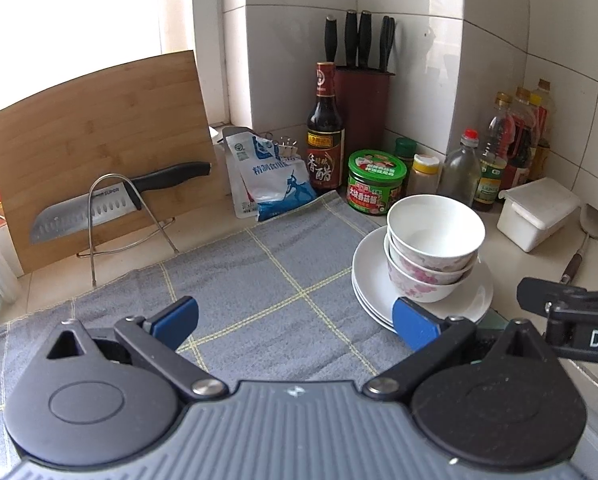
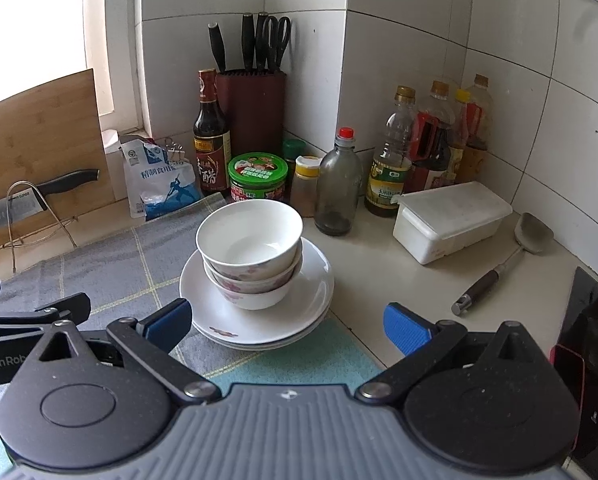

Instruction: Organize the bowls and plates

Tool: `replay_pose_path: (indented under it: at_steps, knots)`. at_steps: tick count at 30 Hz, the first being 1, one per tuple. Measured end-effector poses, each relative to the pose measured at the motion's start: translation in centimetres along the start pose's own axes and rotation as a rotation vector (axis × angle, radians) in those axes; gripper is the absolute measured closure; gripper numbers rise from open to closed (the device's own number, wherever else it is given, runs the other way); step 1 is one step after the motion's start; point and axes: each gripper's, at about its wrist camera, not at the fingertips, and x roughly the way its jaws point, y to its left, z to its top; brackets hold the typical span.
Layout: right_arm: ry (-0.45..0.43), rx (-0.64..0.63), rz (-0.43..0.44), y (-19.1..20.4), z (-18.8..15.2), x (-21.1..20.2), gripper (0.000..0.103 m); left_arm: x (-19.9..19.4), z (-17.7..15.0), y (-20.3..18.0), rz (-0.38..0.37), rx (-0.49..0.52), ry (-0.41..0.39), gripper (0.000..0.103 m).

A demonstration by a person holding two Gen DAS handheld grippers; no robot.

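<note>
On the grey cloth [image 2: 99,264], bowls [image 2: 251,256] sat nested on stacked plates [image 2: 311,300], tidy; left claw [image 1: 295,320] and right claw [image 2: 287,324] both spread, empty.

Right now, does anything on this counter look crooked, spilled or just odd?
Nothing is spilled or broken. The bowls nest a little crookedly on the plates, the top one tilted left. A spatula lies loose on the counter by the white box.

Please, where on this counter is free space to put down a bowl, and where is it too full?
Free: the grey cloth between the knife rack and the plates; also the bare counter between the plates, the white box and the ladle. Crowded: the back corner with bottles and jars.
</note>
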Motion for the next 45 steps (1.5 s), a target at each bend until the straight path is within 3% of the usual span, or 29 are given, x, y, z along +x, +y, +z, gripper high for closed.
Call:
replay_pose_path:
  at_steps: [45]
  knots:
    - [0.004,-0.025,0.019,0.74,0.1,-0.23,0.0,0.15,0.25,0.13,0.012,-0.021,0.007,0.001]
